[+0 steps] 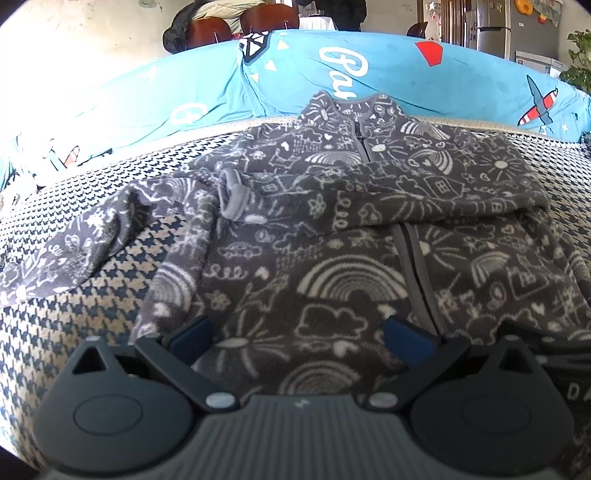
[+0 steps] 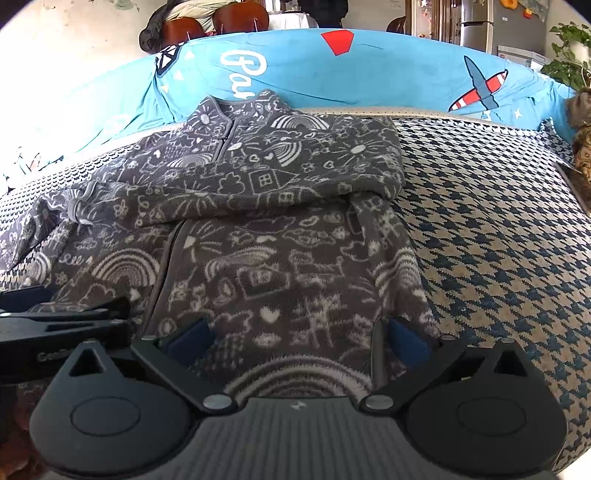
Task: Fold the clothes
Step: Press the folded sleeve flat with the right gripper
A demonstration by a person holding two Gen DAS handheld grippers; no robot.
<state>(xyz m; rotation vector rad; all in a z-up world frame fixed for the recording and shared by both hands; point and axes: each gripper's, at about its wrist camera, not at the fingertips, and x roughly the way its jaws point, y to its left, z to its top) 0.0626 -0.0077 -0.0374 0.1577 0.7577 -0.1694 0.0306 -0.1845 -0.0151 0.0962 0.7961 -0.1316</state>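
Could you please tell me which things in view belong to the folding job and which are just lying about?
Job: grey patterned fleece jacket, left tool, right tool.
Lying about: blue printed quilt, houndstooth cover, brown chairs, fridge, plant.

Free room: bare houndstooth bed cover [image 2: 498, 229] right of the grey fleece jacket [image 2: 266, 229]; smaller patch at left. Obstacles: blue printed quilt [image 2: 369, 70] banked behind the collar; left hand-held gripper [image 2: 55, 325] close beside the right one.
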